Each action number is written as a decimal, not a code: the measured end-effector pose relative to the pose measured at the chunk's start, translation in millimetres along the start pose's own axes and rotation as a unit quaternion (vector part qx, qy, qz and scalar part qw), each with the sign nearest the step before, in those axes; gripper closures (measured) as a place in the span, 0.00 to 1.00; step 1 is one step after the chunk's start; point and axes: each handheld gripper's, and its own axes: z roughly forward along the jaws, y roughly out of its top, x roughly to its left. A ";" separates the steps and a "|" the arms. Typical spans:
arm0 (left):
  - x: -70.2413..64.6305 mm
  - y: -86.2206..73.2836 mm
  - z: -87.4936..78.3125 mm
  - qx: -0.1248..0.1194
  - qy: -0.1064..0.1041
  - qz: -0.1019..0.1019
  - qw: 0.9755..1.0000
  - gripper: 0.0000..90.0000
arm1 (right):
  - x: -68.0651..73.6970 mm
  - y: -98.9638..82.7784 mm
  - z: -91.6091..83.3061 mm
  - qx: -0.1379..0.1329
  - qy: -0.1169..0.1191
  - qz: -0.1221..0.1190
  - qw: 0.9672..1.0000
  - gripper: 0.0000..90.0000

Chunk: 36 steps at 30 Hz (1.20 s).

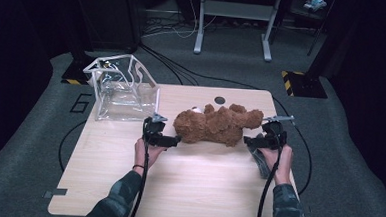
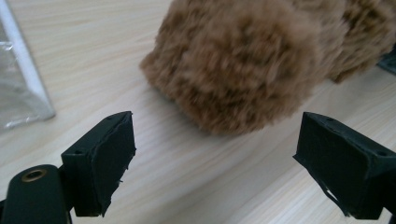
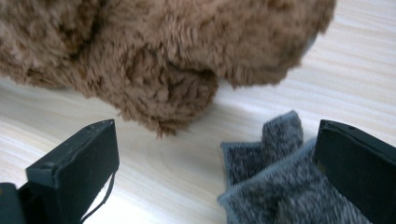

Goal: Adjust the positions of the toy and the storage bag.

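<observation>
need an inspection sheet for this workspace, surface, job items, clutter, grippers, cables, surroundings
surface: light wooden table, round dark grommet near far edge
job's things: brown teddy bear lying at mid-table; grey cloth beside the bear's right end
clutter: clear plastic bag with white trim at far left corner
grippers: left hand-held gripper open, just short of the bear; right hand-held gripper open over the grey cloth
cables: one trails from each gripper; black cables on floor
surroundings: grey carpet, metal frame legs, hazard-striped bases

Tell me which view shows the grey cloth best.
Right gripper view: the grey cloth lies close up by the right jaw, knit texture visible. In the high view it is a dark strip under the right hand. Left gripper view adds nothing.
</observation>
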 end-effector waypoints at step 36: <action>-9.0 36.5 32.2 0.028 -0.017 0.028 0.999 0.56 | -16.3 47.9 28.8 0.009 -0.017 0.024 1.000 0.47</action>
